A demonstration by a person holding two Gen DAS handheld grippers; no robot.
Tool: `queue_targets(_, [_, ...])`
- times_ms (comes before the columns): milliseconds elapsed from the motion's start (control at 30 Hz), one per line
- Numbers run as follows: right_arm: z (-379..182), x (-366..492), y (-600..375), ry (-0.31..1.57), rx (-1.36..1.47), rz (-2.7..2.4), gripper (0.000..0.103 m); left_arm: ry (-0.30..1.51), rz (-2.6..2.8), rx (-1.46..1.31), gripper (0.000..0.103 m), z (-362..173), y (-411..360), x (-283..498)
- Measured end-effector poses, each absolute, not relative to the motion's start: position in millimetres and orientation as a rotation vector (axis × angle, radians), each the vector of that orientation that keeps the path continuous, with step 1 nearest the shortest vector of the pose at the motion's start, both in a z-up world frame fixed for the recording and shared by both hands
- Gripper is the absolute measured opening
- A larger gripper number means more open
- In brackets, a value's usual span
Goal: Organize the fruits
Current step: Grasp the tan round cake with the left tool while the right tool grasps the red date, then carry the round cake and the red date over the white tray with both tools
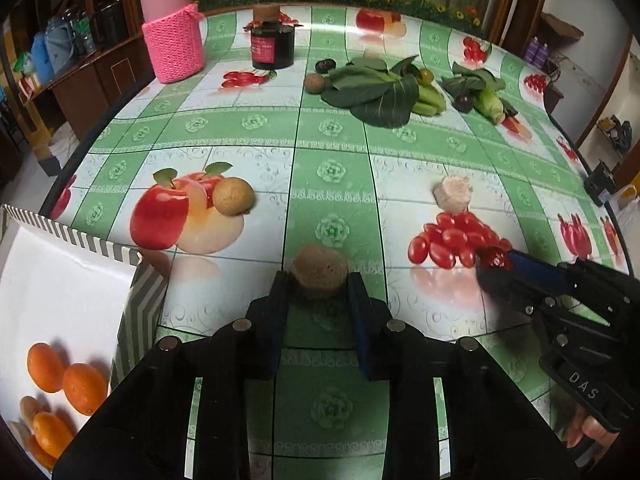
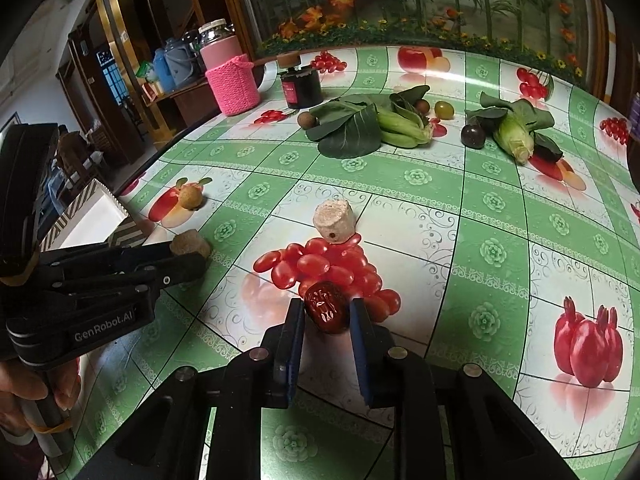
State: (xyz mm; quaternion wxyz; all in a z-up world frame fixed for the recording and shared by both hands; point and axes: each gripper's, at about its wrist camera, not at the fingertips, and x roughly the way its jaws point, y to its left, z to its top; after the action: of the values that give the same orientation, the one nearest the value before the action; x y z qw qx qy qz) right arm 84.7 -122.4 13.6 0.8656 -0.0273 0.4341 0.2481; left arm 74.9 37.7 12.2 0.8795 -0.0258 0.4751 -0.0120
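Observation:
My left gripper is shut on a brown cylindrical piece low over the table; it also shows in the right wrist view. My right gripper is shut on a wrinkled red date; the date shows in the left wrist view too. A white box at the left holds several small oranges. A brown longan, a pale cylindrical piece, another longan, a dark plum and a green fruit lie on the table.
Bok choy leaves and a corn cob lie at the far side. A pink-sleeved jar and a black jar stand at the back. The tablecloth carries printed fruit pictures.

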Motion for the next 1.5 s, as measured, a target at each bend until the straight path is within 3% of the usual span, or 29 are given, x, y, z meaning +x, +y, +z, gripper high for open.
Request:
queue_targets(700, [41.5,29.6,-123.3,0.848,0.003,0.538,0.022,0.906,-0.066,-0.059,0.028,45.0,35.4,4.3])
queue_targets(1500, [64.2,-38.4,-46.8,0.804,-0.053,0.652,0.022,0.801,0.073,-0.052,0.028,64.2,101.2,-79.2])
